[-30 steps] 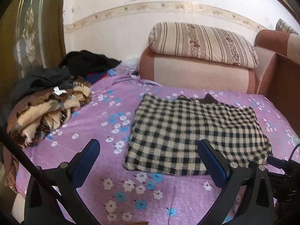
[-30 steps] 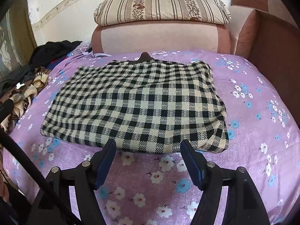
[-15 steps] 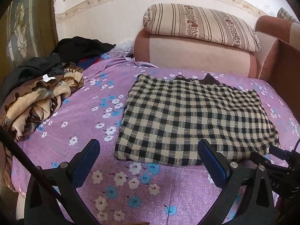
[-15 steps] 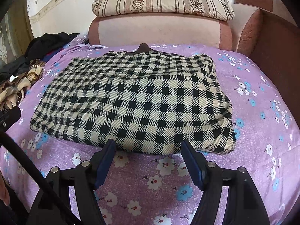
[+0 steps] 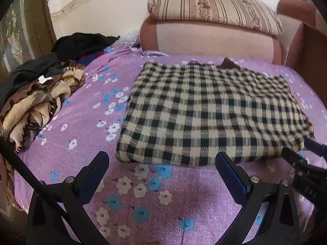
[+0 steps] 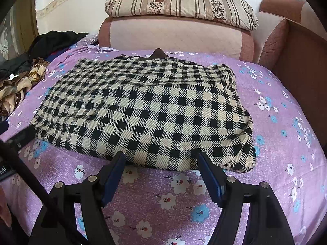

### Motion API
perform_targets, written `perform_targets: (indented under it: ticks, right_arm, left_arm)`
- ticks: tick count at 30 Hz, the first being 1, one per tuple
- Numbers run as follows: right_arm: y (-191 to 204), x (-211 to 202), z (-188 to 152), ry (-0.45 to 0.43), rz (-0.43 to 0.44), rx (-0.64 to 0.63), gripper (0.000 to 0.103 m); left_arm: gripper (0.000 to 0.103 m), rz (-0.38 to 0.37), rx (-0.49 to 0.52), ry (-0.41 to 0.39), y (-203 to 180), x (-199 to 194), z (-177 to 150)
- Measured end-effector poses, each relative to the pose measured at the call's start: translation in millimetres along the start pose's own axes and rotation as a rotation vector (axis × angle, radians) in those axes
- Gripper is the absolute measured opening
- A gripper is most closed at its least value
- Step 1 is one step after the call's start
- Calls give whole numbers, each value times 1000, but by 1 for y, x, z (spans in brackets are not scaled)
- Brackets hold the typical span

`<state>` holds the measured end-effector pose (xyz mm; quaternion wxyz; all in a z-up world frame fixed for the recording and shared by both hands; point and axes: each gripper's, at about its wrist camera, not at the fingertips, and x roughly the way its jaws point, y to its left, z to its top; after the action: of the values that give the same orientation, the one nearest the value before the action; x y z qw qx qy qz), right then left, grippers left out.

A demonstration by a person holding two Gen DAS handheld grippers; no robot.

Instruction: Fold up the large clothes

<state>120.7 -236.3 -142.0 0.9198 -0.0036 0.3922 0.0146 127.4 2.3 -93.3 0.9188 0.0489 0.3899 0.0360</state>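
Observation:
A black-and-cream checked garment (image 5: 208, 112) lies folded into a flat rectangle on the purple flowered bedspread (image 5: 159, 202); it also shows in the right wrist view (image 6: 147, 110). My left gripper (image 5: 161, 165) is open and empty, just short of the garment's near left corner. My right gripper (image 6: 161, 163) is open and empty, its tips at the garment's near edge, toward its right end. A dark collar (image 6: 158, 53) pokes out at the garment's far edge.
A heap of brown, tan and black clothes (image 5: 40, 94) lies at the bed's left edge. A pink padded headboard (image 5: 210, 38) with a striped pillow (image 5: 212, 8) on top stands behind. A brown wooden side panel (image 6: 302, 67) borders the bed's right.
Both grippers have moved forward and down toward the garment's near edge; the garment looks bigger in both views. The garment has not moved. Both jaws stay open.

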Motion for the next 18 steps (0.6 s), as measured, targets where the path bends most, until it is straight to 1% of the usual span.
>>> perform_targets:
  ticks: [6,9,13,18]
  right_arm:
    - [-2,4,-1,10,-8,8,77]
    - [-3,5,-2,15,-11,15,77]
    - [-4,5,-2,13,-12,18,77]
    - [-3,5,-2,13,-13,14,78]
  left_arm:
    - [103,-34,-23,140,0,28,-11]
    - [103,-43,-22,192,-2,41,-17]
    - [103,-50,-24,233,-4,50,-24]
    - [103,-53,-46,235,-3,52,-26]
